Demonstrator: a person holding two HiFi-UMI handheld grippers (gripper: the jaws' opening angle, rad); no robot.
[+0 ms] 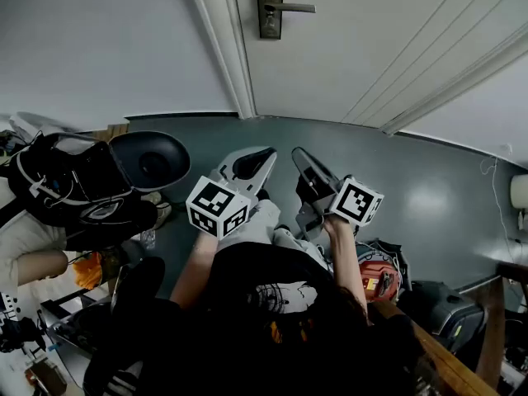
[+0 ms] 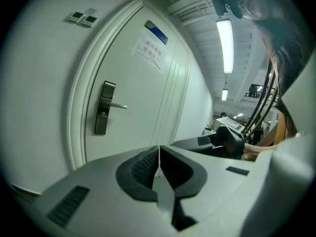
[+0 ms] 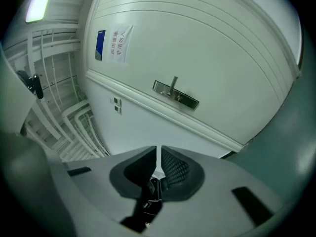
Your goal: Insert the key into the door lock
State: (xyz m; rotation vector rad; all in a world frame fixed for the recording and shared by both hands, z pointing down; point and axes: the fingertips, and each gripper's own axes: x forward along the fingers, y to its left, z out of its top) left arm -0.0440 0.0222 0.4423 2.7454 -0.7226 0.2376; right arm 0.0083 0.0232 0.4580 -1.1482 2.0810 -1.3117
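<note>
Dark metal, judged to be the key (image 3: 153,189), is pinched in the right gripper (image 3: 158,157), the left gripper (image 2: 159,154) is pressed together empty, and the door lock (image 1: 270,11), well apart, must first be approached.

head view steeply down from above, both gripper views facing the door (image 1: 371,40), all sharing the door lock (image 1: 270,7)

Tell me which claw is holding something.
The right claw: a dark thing, apparently the key, sits pinched between its jaws. The left claw is shut on nothing.
</note>
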